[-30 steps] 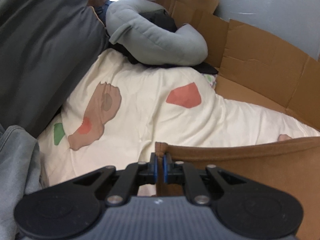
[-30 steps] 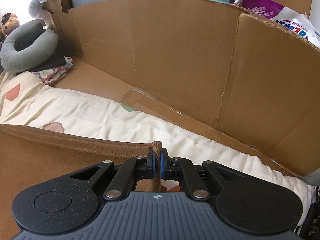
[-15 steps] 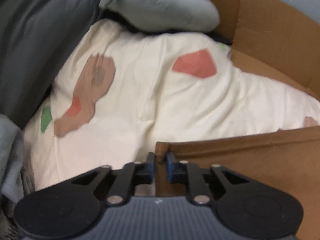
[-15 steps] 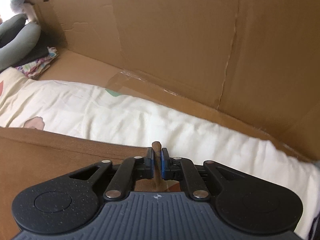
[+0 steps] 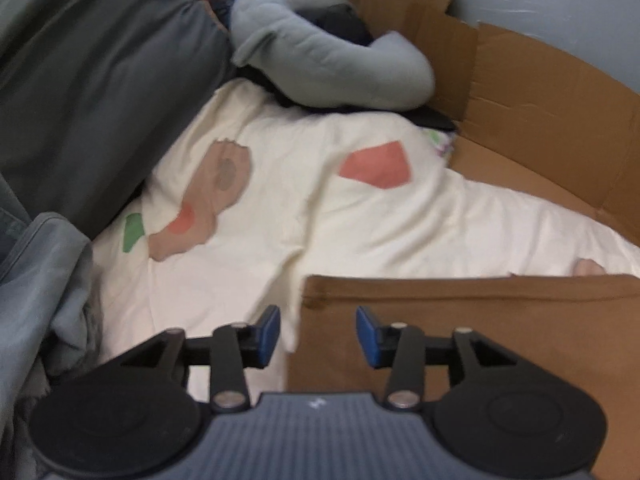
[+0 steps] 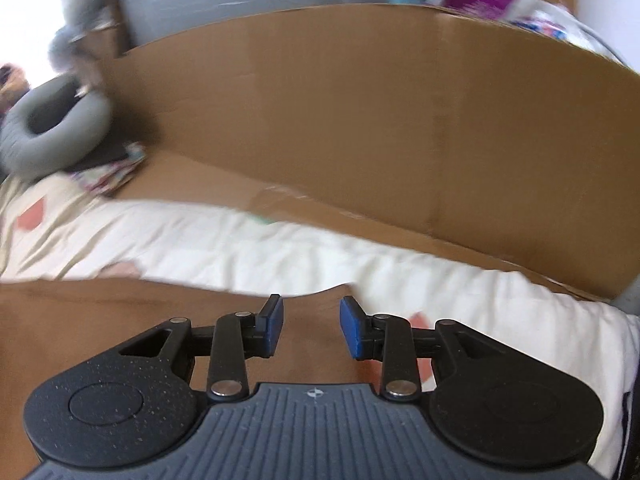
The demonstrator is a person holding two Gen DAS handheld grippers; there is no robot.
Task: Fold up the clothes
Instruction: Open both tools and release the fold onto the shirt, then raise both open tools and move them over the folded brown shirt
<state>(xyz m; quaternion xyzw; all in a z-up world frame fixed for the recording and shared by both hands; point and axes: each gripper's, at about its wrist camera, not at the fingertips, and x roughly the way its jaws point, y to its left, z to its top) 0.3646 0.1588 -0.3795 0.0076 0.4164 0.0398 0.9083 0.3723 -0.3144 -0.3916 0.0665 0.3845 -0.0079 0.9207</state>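
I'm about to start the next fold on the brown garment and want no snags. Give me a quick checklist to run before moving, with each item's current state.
1. Left gripper open, free of cloth: ok.
2. Right gripper open, free of cloth: ok.
3. Brown garment lying flat on the duvet, far edge straight: ok in the left view; in the right view the edge rises into a small bump: not ok.
4. Garment's near edge and layers lined up: cannot tell, hidden under the grippers.
5. Grey pillow clear of the garment: ok.

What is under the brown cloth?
The brown cloth lies on the cream blanket with colored patches, which shows past its edges. What lies beneath its middle is covered.
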